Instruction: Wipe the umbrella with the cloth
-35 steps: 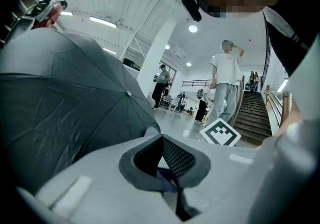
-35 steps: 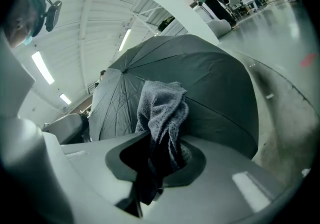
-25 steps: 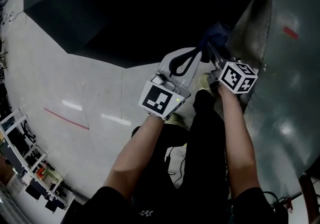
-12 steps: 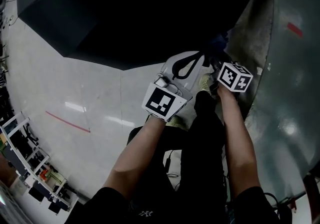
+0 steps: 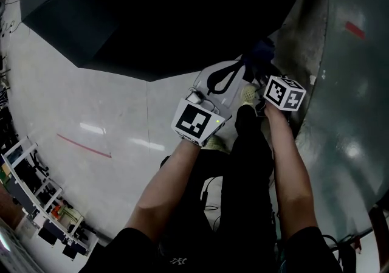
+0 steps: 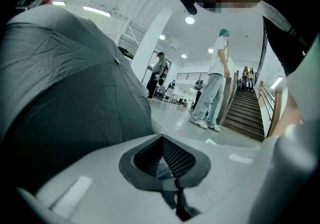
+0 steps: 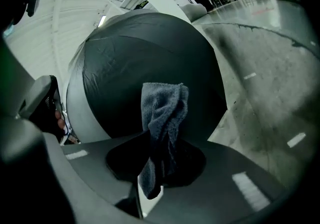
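Black fabric of the open umbrella (image 5: pixel 158 16) fills the head view from nine to one o'clock. Its panels look taut, light and springy, probably best steadied at the rim. The soft, limp blue-grey cloth (image 7: pixel 162 113) is pinched in the right claw (image 7: pixel 160 140), near the canopy. The left claw (image 6: pixel 162 140) is closed and empty. I see no legible writing on either.

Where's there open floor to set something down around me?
The pale floor on your left is bare, bordered by the black umbrella, the racks and your legs. Crowded ahead, where the left gripper, the right gripper and its cloth sit by the umbrella's edge.
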Action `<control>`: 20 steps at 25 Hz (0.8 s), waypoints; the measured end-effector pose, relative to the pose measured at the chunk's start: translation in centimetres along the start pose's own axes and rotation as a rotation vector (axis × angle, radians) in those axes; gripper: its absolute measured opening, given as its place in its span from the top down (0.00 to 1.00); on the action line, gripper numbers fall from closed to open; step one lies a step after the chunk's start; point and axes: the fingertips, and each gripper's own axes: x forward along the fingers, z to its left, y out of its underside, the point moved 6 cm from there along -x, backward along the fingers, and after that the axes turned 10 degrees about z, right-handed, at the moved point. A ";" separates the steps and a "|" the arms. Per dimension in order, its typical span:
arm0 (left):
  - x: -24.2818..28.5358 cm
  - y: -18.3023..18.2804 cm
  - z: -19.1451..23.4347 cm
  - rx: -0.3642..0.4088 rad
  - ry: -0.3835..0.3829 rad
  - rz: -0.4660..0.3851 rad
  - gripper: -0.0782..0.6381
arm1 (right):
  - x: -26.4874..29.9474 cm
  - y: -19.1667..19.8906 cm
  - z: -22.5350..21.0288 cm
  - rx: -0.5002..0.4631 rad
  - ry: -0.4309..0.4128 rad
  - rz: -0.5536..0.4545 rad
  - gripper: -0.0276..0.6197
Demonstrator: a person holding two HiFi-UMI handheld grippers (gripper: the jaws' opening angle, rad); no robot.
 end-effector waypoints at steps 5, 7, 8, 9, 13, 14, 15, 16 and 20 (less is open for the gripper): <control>-2.1 -4.4 -2.1 -0.006 0.007 -0.008 0.89 | -4.2 -1.3 3.3 -0.001 -0.001 0.002 0.82; -3.2 -5.9 -2.6 -0.019 0.003 -0.008 0.89 | -5.8 -2.0 4.9 -0.006 0.001 0.004 0.82; -3.8 -6.6 -2.8 -0.032 -0.003 -0.005 0.89 | -6.7 -2.3 5.8 -0.012 0.002 0.004 0.82; -4.4 -7.3 -3.0 -0.047 -0.012 -0.001 0.89 | -7.6 -2.8 6.8 -0.020 0.003 0.003 0.82; -7.1 -11.5 -4.4 -0.074 -0.019 0.020 0.89 | -12.4 -5.0 11.6 -0.070 -0.006 -0.011 0.82; -8.0 -12.7 -5.0 -0.075 -0.017 0.023 0.89 | -13.8 -5.5 13.1 -0.088 -0.010 -0.013 0.82; -8.8 -14.0 -5.5 -0.079 -0.016 0.025 0.89 | -15.3 -5.9 14.7 -0.109 -0.014 -0.016 0.82; -9.7 -15.3 -6.0 -0.085 -0.015 0.027 0.89 | -16.8 -6.2 16.3 -0.130 -0.017 -0.018 0.82; -13.2 -20.5 -8.3 -0.090 -0.008 0.037 0.89 | -22.9 -7.7 22.8 -0.211 -0.027 -0.032 0.82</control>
